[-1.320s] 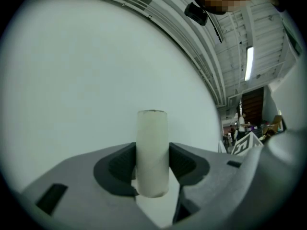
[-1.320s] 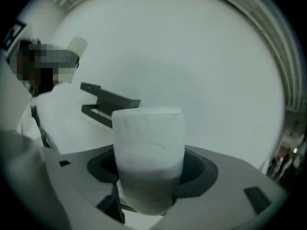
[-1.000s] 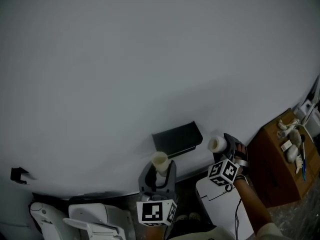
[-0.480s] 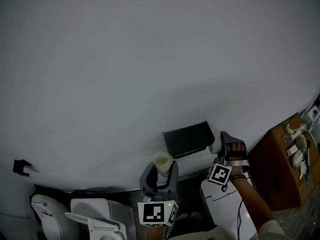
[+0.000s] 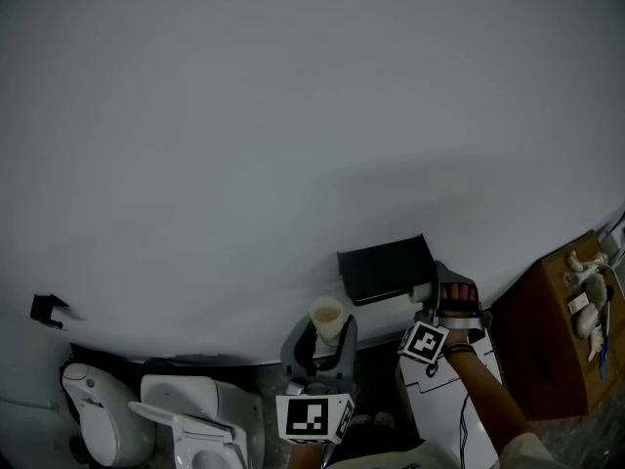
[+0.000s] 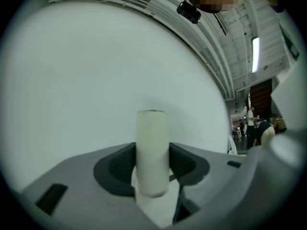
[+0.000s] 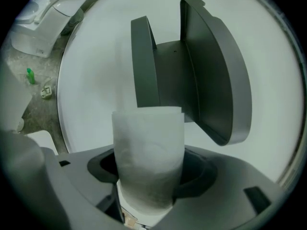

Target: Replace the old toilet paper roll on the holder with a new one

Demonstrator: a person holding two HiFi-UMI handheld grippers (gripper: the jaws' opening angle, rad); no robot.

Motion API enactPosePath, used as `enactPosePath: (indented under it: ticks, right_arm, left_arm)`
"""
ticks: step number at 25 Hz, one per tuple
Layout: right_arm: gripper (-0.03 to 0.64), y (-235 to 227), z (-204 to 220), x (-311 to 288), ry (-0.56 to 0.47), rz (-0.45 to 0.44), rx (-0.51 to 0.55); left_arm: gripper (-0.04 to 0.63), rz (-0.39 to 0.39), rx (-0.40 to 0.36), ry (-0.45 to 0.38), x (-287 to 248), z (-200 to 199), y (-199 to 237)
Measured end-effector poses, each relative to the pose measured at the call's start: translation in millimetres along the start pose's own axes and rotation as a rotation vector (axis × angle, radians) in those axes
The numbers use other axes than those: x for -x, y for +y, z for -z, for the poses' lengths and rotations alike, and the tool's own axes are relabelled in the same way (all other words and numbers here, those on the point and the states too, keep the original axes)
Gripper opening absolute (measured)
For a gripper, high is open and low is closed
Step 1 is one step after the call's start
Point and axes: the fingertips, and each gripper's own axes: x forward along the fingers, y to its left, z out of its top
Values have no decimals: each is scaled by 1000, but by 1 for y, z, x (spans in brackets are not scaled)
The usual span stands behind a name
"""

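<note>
On the white wall hangs the dark grey holder (image 5: 386, 270), its flap (image 7: 216, 71) raised and its bracket (image 7: 144, 63) bare. My right gripper (image 5: 431, 294) is shut on a new white paper roll (image 7: 148, 152), just right of the holder's end in the head view. In the right gripper view the roll stands just before the holder's open side. Lower down, left of the holder, my left gripper (image 5: 325, 330) is shut on the old pale cardboard tube (image 6: 152, 150), which stands upright between the jaws and faces the plain wall.
A white toilet (image 5: 186, 418) stands at the lower left, also seen in the right gripper view as the toilet (image 7: 43, 18). A white bin (image 5: 444, 399) sits under my right arm. A brown cardboard box (image 5: 557, 340) with small items is at the right. A black hook (image 5: 44, 309) is on the wall.
My right gripper has carried the new roll left and up, from beside the holder to its right end. The left gripper with the tube has hardly moved.
</note>
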Motion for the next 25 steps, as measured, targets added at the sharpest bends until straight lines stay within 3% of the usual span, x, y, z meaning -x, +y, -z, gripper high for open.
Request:
enactPosePath:
  ticks: [25]
  right_arm:
    - [316,9,-103,38,-226,104,50]
  left_arm:
    - [204,-96,-4,40,43,9,41]
